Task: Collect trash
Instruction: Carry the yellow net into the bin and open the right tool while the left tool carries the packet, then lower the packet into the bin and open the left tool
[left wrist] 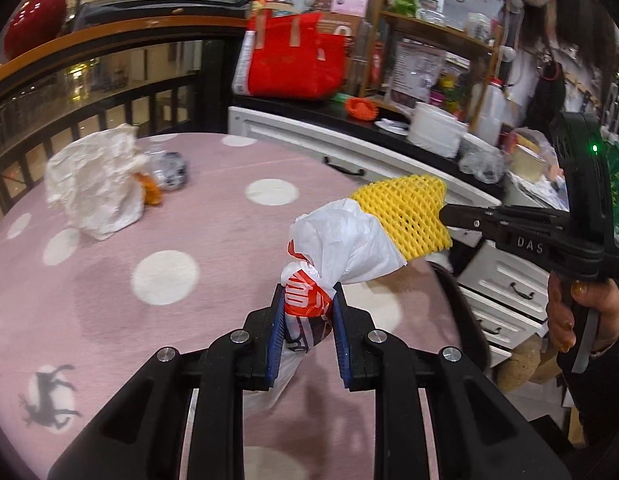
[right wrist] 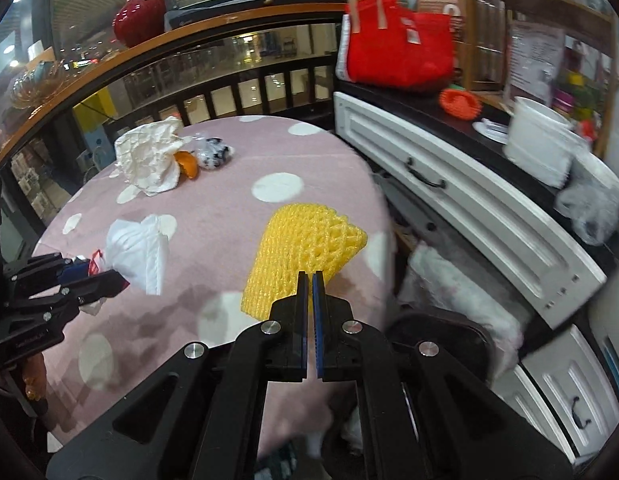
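Note:
My left gripper [left wrist: 307, 300] is shut on a white and orange plastic bag [left wrist: 337, 244], held above the pink dotted table [left wrist: 109, 280]. My right gripper [right wrist: 312, 276] is shut on a yellow foam net [right wrist: 305, 252], which it holds beside the bag's open top; the net [left wrist: 409, 216] touches the bag in the left wrist view. The bag [right wrist: 137, 252] and left gripper [right wrist: 97, 280] show at the left of the right wrist view. On the far side of the table lie crumpled white paper [left wrist: 93, 184], an orange peel [left wrist: 151, 192] and a clear plastic wad [left wrist: 169, 168].
A white drawer cabinet [right wrist: 449, 184] with a black top stands right of the table, bearing a red bag [left wrist: 297, 56], an orange object [left wrist: 361, 108] and white containers [left wrist: 433, 128]. A dark railing [right wrist: 229, 92] runs behind the table. A dark chair back [right wrist: 441, 332] sits at the table's right edge.

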`<state>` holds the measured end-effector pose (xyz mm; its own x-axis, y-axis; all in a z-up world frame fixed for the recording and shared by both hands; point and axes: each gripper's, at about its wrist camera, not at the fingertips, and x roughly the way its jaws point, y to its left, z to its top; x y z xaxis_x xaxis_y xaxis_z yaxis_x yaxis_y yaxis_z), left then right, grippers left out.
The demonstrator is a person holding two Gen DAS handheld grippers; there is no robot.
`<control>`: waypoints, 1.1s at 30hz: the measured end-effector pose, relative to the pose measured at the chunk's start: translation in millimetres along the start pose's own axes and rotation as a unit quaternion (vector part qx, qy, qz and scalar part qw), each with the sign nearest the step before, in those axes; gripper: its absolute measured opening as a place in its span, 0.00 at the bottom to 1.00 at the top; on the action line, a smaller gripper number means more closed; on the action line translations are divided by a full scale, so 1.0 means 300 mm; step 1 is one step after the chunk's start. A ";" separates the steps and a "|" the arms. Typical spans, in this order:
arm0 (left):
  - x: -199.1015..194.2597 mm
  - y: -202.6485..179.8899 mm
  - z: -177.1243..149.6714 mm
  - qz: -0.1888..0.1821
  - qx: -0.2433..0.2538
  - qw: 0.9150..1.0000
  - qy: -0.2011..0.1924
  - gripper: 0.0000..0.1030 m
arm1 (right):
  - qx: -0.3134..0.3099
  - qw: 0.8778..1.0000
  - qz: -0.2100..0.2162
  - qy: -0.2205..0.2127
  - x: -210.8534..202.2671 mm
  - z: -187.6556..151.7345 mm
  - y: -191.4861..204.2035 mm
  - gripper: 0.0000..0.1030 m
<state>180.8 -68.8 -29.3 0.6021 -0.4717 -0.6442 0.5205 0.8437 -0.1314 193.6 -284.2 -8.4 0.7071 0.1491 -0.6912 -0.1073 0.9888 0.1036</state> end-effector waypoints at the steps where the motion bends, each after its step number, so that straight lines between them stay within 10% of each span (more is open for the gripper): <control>1: 0.006 -0.032 0.003 -0.007 0.007 1.000 0.000 0.21 | 0.006 1.000 -0.010 0.000 -0.023 -0.023 -0.031 0.03; 10: 0.062 -0.274 0.020 -0.072 0.048 0.996 0.007 0.21 | 0.060 0.994 -0.083 0.036 -0.096 -0.234 -0.259 0.03; 23: 0.218 -0.524 -0.010 -0.128 0.078 0.987 0.061 0.21 | 0.149 0.969 -0.129 0.150 0.165 -0.552 -0.460 0.04; 26: 0.251 -0.550 -0.026 -0.129 0.079 0.986 0.075 0.21 | 0.169 0.963 -0.139 0.159 0.189 -0.597 -0.490 0.18; 29: 0.287 -0.577 -0.046 -0.126 0.087 0.984 0.089 0.21 | 0.205 0.957 -0.145 0.147 0.160 -0.621 -0.532 0.64; 33: 0.345 -0.620 -0.075 -0.129 0.096 0.981 0.110 0.21 | 0.230 0.952 -0.160 0.119 0.083 -0.622 -0.578 0.67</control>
<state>132.7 -269.0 -88.4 0.3016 -0.5781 -0.7581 0.7550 0.6304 -0.1803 99.5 -452.1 -176.9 0.4675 -0.1104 -0.8771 0.4438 0.8874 0.1248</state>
